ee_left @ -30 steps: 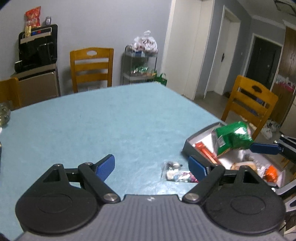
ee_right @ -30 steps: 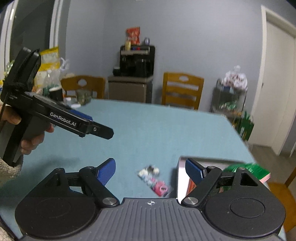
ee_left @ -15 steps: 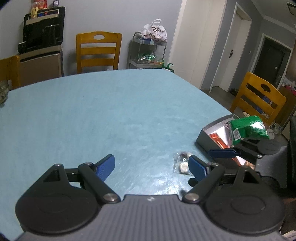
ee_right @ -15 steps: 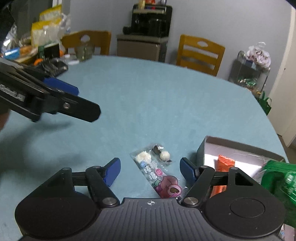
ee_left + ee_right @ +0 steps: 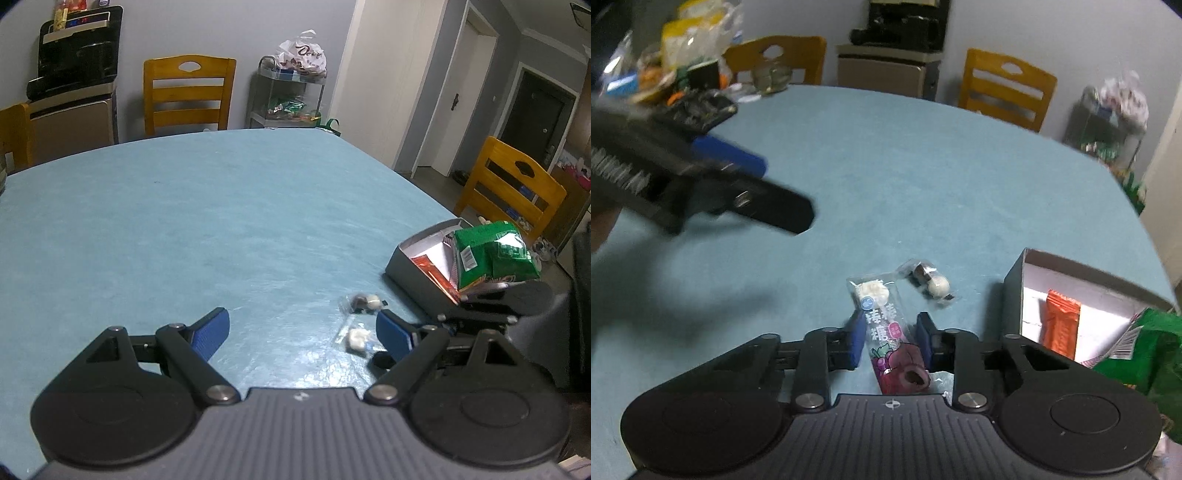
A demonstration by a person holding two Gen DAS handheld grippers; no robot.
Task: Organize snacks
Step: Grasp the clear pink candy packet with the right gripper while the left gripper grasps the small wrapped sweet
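The right gripper (image 5: 891, 338) is closing its jaws on a long candy packet (image 5: 886, 332), pads at its sides. A small sweet (image 5: 932, 282) lies at one o'clock, apart. The box (image 5: 1015, 288) sits at three o'clock near the table (image 5: 923, 177) edge. The left gripper (image 5: 303, 328) hovers wide open, empty, above bare cloth.

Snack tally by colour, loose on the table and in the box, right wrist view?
Purple, long candy pack between the right tool's closing jaws: 1
Clear, small candy wrapper on the table: 1
Orange packet in the box: 1
Green bag at the box: 1
Total: 4
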